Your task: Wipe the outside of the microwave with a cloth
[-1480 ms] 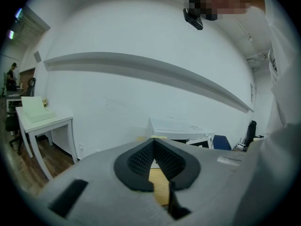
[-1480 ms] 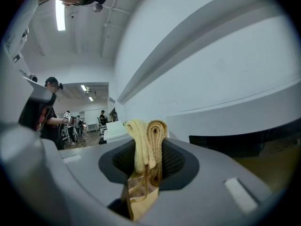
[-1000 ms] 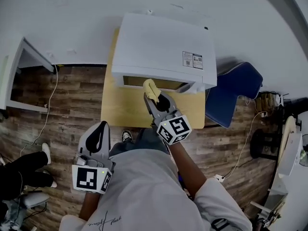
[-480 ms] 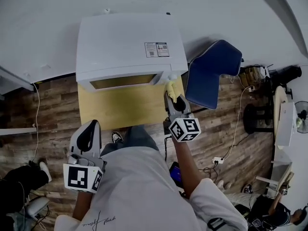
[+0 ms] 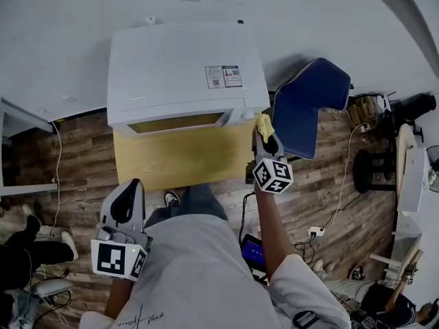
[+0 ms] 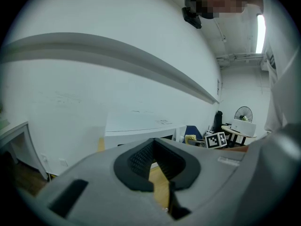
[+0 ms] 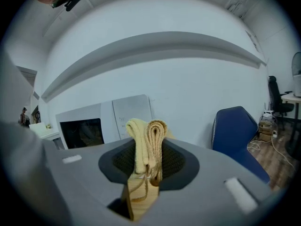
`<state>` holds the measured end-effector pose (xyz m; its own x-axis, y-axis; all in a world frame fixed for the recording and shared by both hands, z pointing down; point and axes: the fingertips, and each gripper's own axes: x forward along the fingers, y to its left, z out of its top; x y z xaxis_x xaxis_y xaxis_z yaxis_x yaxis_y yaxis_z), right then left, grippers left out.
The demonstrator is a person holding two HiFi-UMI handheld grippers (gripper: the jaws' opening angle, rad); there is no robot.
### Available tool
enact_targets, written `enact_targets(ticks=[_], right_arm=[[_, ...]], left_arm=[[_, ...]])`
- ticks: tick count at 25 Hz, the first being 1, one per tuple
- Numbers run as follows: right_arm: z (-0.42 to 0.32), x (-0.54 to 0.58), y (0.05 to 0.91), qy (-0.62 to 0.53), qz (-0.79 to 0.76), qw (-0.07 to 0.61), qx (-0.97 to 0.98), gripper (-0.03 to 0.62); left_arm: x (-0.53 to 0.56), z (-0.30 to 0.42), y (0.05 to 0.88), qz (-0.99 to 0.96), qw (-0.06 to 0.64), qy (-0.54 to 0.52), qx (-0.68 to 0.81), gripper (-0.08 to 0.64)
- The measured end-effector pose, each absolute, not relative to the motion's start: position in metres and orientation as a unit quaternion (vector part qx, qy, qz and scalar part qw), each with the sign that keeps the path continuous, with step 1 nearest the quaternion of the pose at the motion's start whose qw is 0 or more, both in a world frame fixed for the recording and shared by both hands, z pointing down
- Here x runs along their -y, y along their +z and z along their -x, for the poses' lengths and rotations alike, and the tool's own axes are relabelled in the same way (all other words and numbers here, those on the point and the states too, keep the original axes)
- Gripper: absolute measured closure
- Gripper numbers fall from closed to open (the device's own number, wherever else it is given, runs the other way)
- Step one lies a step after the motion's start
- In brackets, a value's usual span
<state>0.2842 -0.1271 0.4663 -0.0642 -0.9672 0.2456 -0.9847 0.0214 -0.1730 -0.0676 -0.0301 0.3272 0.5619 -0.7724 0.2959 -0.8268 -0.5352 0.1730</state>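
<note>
The right tool (image 5: 265,133) clamps the folded cloth (image 5: 263,122) near the microwave (image 5: 182,67) corner. The left tool (image 5: 126,201) is closed and empty. Wiping friction may pull the cloth free.

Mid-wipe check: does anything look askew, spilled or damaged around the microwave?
Nothing stands out. The microwave sits square on the table, door shut, and the right gripper holds the cloth at its front right corner.

Right gripper (image 5: 266,136) with the yellow cloth (image 5: 263,122) now sits farther right than a second ago. It is off the microwave (image 5: 180,67) door front, at the front right corner.
</note>
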Motion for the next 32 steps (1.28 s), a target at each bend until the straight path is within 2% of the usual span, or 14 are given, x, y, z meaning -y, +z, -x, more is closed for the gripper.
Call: enact_targets(ticks=[23,32], right_arm=[[-0.253,0.124,0.474,0.176,-0.71,-0.042,0.681,0.475],[-0.204,0.122,0.469,0.162,-0.675,-0.029,0.719,0.476]], left_arm=[[0.009,0.085,0.33,-0.871,0.15,0.094,0.459,0.566],[-0.001,0.091,0.323,-0.87,0.15,0.083,0.462,0.566]])
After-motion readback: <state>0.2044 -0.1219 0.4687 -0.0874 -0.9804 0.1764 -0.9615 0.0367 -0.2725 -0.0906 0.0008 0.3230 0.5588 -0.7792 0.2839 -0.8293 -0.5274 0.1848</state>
